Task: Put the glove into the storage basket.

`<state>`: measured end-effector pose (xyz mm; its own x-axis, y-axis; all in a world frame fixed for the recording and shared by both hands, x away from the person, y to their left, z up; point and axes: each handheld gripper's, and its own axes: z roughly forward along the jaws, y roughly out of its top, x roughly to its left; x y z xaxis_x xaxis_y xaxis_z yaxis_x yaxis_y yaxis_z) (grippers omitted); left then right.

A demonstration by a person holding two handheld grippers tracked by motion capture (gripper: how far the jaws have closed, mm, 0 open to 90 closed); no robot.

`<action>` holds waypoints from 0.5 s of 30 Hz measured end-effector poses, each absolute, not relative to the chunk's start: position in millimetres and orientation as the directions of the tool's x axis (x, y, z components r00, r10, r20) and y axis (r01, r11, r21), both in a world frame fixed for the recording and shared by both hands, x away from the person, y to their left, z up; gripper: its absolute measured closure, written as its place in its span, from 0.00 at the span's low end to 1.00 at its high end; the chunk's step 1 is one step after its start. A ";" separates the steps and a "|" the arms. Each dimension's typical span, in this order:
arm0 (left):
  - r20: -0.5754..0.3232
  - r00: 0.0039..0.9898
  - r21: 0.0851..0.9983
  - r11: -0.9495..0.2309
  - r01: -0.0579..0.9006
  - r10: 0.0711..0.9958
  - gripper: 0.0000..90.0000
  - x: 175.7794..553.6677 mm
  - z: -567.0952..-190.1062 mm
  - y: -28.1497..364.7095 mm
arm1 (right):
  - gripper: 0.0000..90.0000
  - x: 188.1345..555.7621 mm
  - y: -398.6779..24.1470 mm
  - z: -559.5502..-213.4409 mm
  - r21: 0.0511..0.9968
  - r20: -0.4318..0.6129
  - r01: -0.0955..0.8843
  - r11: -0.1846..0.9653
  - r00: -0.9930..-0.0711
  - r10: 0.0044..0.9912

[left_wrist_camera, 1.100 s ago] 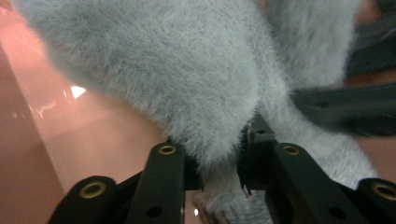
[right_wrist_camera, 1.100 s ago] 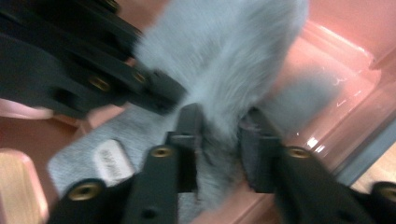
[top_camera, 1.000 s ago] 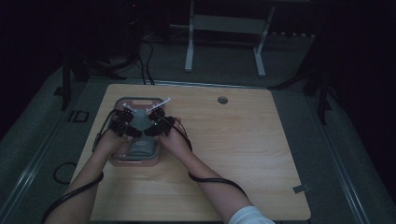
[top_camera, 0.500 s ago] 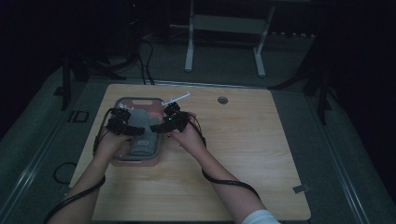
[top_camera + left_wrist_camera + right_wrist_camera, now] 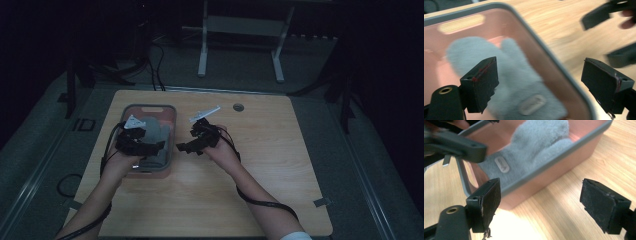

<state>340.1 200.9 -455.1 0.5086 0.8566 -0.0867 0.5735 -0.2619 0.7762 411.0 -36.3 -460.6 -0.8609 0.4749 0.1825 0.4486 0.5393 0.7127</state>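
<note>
Grey mitten point(image 5: 511, 85) is lying in the pink bin point(image 5: 170, 117). We are seeing both tools, left point(image 5: 541, 85) and right point(image 5: 540, 205), having just been opening, jaws wide and holding nothing.

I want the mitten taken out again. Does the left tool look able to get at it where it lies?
Probably yes: the mitten lies uncovered in the open bin, and the left tool hangs over it with jaws wide and nothing between them.

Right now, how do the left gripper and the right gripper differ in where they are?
The left gripper hovers above the pink bin, over the grey mitten; the right gripper is beside the bin, over bare wooden table. Both have just been opening, and both stand open with nothing between their jaws.
</note>
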 end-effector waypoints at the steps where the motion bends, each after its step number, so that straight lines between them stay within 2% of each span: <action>1: -0.087 0.509 0.776 -0.262 0.573 0.857 0.16 340.1 -455.1 200.9 | 0.19 409.8 -39.1 -461.9 0.711 0.181 0.447 0.542 -0.862 0.474; 15: -0.068 0.636 0.823 -0.317 0.471 0.769 0.16 299.6 -445.7 155.6 | 0.19 396.9 -77.3 -464.4 0.724 0.136 0.427 0.541 -0.858 0.496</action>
<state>299.6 155.6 -445.7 0.6362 0.7686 -0.0680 0.4709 -0.3169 0.8233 396.9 -77.3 -464.4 -0.8578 0.4957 0.1360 0.4274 0.5409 0.7244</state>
